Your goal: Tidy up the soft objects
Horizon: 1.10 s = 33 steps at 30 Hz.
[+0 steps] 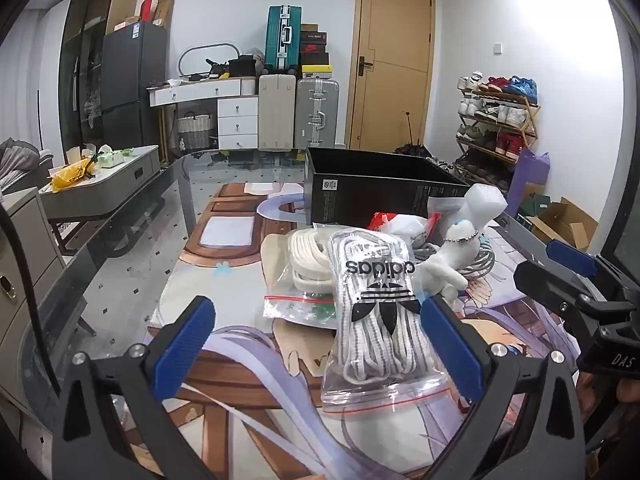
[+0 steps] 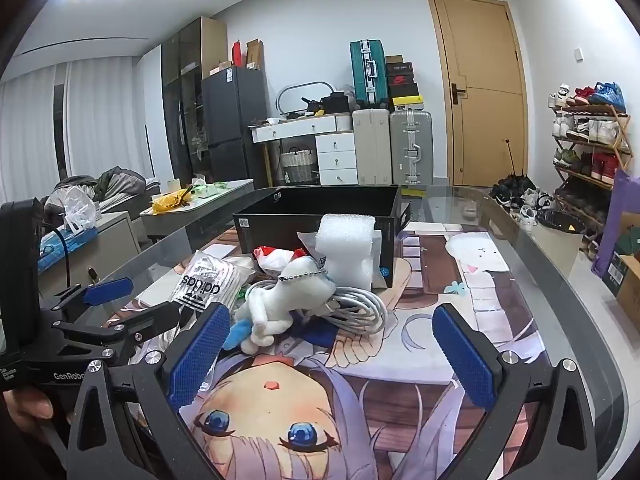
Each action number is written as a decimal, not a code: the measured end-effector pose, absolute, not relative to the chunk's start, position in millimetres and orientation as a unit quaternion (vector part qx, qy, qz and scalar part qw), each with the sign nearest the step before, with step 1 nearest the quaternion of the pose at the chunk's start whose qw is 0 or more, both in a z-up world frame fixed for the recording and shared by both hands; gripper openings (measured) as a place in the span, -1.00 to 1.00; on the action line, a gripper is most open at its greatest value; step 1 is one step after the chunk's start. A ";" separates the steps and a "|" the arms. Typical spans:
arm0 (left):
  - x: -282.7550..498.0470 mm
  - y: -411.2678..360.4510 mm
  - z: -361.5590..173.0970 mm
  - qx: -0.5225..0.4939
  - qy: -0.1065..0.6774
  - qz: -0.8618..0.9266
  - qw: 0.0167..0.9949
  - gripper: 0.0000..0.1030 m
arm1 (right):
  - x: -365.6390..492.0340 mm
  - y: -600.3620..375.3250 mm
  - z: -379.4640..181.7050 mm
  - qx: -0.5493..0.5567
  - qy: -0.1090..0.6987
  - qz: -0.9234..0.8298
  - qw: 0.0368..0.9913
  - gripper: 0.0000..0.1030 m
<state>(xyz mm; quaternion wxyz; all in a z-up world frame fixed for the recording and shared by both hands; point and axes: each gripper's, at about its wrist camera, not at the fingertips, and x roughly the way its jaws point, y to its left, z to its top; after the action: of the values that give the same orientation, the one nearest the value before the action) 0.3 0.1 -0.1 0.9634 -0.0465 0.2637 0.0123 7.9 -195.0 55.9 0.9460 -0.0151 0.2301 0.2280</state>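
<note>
Your left claw (image 1: 316, 344) spread wide, clear zip bag of grey-white laces (image 1: 380, 320) dead ahead, long axis along fingers; right claw (image 2: 332, 356) gaping, empty.

Left gripper (image 1: 320, 344) is held tilted downward, jaws spread wide. Right gripper (image 2: 332, 356) is held likewise, jaws wide apart, nothing gripped.

Against the far wall stands a wooden door (image 2: 482, 92). Left of the door are a silver suitcase (image 2: 411, 148) and a cream suitcase (image 2: 371, 146), with a teal suitcase (image 2: 367, 74) stacked above. Further left of the door is a white dresser (image 2: 316, 144), then a dark fridge (image 2: 234, 110). Right of the door, a shoe rack (image 2: 592, 136) holds sneakers.
</note>
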 end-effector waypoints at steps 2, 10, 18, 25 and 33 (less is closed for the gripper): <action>0.9 -0.1 -0.4 -0.046 0.265 0.013 0.963 1.00 | 7.7 -195.0 55.7 -0.017 0.221 0.228 0.948 0.99; -2.4 1.9 1.3 -0.047 0.261 0.014 0.964 1.00 | 7.1 -195.3 56.4 -0.018 0.226 0.228 0.947 0.99; 1.2 0.7 2.3 -0.045 0.270 0.026 0.962 1.00 | 5.6 -197.7 55.3 -0.021 0.227 0.226 0.947 0.99; 4.0 2.4 0.4 -0.049 0.277 0.029 0.959 1.00 | 5.2 -198.5 52.8 -0.023 0.230 0.225 0.947 0.99; 3.5 0.0 -1.2 -0.044 0.276 0.023 0.960 1.00 | 5.3 -198.8 55.2 -0.025 0.231 0.225 0.946 0.99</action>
<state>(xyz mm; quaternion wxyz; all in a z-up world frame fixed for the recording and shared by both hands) 3.5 0.0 -1.2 0.9600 -0.0436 0.2757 0.0226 5.3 -198.8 55.2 0.9462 -0.0250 0.2311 0.2251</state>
